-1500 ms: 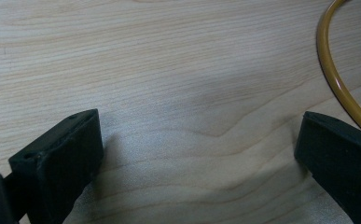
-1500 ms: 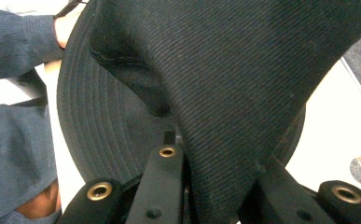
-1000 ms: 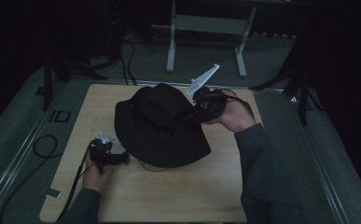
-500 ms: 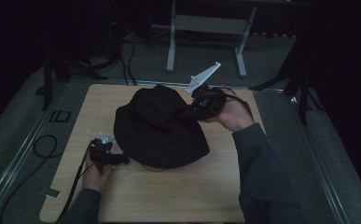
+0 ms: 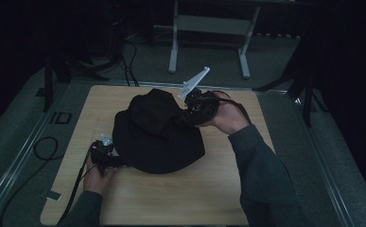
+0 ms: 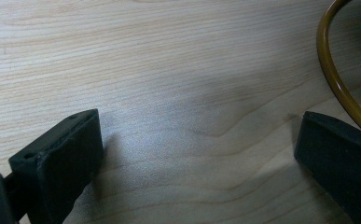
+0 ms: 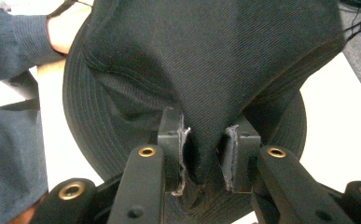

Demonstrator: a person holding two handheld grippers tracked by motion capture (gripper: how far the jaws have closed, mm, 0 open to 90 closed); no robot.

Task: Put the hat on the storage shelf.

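Black cloth brimmed hat (image 5: 154,135) lies mid light wooden table (image 5: 209,189). Right gripper (image 7: 207,151) pinches a fold of its crown, jaws just easing apart. Left gripper (image 6: 192,163) gapes wide beside the hat's brim.

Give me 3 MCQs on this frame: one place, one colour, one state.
1. Where is the hat?
A. On the wooden table
B. On the floor
C. On a chair

2. What colour is the hat?
A. White
B. Red
C. Black

3. What is between the right gripper's jaws?
A. Nothing
B. A fold of the hat's fabric
C. A cable

Answers:
1 A, the high view shows the brim resting on the tabletop.
2 C, crown and brim are black in both views.
3 B, the right gripper view shows cloth bunched between the pads, whose jaws have just been opening.
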